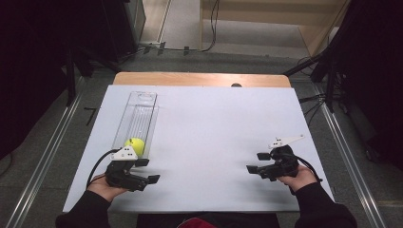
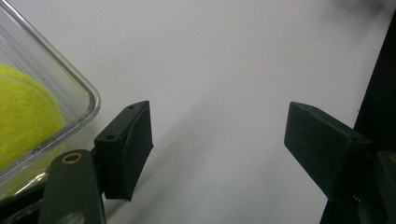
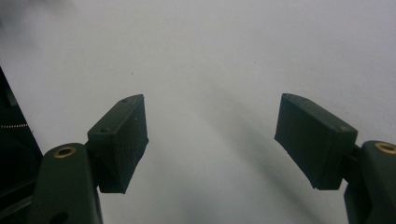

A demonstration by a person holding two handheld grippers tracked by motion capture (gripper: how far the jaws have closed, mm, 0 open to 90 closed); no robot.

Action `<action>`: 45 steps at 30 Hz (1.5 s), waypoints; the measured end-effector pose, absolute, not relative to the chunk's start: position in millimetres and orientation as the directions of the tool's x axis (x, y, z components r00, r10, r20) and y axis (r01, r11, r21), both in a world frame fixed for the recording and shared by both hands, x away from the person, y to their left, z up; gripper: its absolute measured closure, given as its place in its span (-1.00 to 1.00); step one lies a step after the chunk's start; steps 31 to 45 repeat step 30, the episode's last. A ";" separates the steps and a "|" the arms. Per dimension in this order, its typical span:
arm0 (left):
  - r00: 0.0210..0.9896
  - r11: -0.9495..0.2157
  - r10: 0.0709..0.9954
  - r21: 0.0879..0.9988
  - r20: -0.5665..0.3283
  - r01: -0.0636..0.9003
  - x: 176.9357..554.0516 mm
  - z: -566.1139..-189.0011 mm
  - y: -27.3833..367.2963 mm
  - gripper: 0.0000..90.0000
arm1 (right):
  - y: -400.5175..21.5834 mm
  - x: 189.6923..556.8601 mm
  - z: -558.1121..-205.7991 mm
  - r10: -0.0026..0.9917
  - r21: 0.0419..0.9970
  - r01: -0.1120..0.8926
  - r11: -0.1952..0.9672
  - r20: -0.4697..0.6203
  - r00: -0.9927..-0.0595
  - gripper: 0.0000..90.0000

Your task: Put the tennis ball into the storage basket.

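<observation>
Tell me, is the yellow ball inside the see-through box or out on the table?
Inside. The ball sits at the near end of the clear box, behind its wall in the left gripper view.

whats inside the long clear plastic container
One yellow-green tennis ball sits at the near end of the long clear plastic container. The rest looks empty through its walls, though the left gripper covers the nearest edge.

Tennis ball (image 1: 135, 145): in the clear tray (image 1: 140, 102), at its near end.
Tray: left part of my table (image 1: 214, 123).
My left gripper (image 1: 147, 170): just before it.
</observation>
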State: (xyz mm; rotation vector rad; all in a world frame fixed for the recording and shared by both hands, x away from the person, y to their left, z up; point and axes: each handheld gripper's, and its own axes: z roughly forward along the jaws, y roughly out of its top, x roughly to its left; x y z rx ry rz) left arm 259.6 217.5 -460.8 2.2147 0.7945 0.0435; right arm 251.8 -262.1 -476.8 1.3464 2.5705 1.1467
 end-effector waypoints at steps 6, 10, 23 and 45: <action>0.805 -0.510 0.555 0.678 -0.211 0.529 259.8 -461.1 217.8 -0.46 | -270.1 249.1 -480.6 0.726 0.610 0.706 0.360 0.293 -0.623 -0.48; 0.805 -0.510 0.555 0.679 -0.209 0.528 259.7 -460.9 217.7 -0.46 | -277.5 249.9 -483.3 0.743 0.599 0.722 0.345 0.296 -0.600 -0.48; 0.807 -0.513 0.553 0.678 -0.208 0.526 260.0 -460.6 217.6 -0.46 | -274.4 252.5 -484.5 0.736 0.599 0.713 0.365 0.283 -0.615 -0.48; 0.806 -0.512 0.554 0.678 -0.208 0.527 259.8 -460.3 217.7 -0.46 | -273.8 252.3 -486.2 0.736 0.585 0.714 0.385 0.273 -0.620 -0.49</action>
